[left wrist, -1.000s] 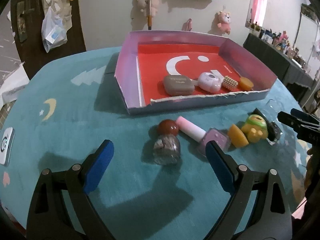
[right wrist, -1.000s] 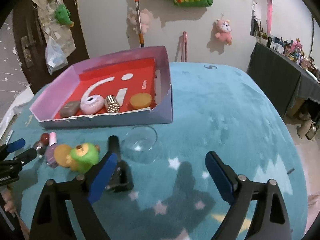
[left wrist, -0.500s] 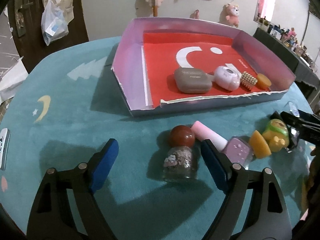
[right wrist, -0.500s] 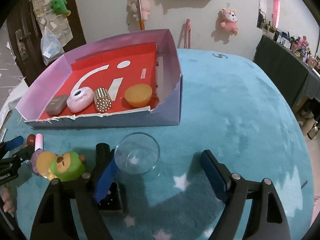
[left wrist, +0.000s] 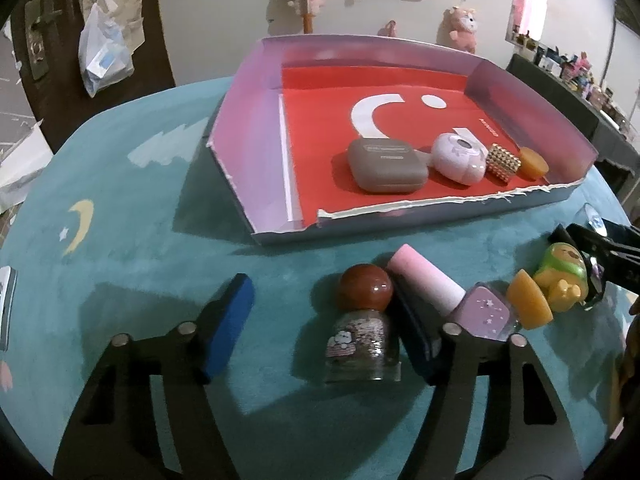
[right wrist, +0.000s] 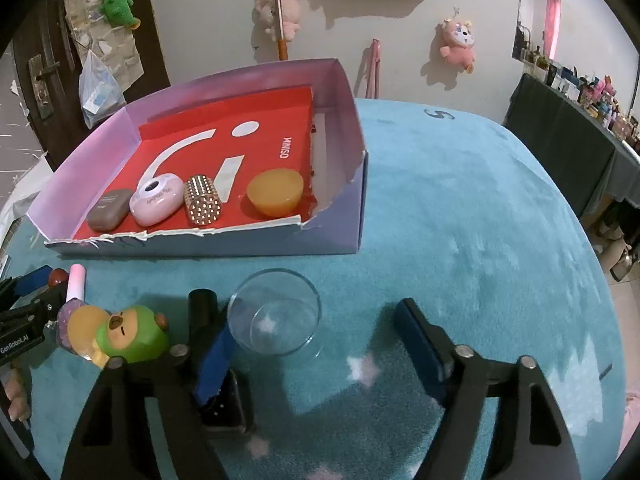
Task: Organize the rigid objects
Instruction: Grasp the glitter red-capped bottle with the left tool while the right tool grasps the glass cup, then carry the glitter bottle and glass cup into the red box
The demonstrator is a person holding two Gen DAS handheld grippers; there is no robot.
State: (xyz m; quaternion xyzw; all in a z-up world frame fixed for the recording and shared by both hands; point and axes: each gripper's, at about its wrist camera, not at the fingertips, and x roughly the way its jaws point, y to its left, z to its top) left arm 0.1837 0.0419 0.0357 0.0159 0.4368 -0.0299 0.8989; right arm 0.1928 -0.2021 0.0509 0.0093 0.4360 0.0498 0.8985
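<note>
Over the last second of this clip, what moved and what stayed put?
Both open grippers advanced. The left gripper closed in around the brown-capped bottle; the right gripper closed in around the glass bowl. Nothing is gripped yet. The tray, its four items, and the loose objects on the cloth stayed put.

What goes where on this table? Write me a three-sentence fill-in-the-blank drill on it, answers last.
1. The box already holds ____ objects.
2. The open tongs reaching around the glass bowl are the ____ ones.
3. The bear toy on the cloth wears a ____ hood.
Missing words: four; right; green.
</note>
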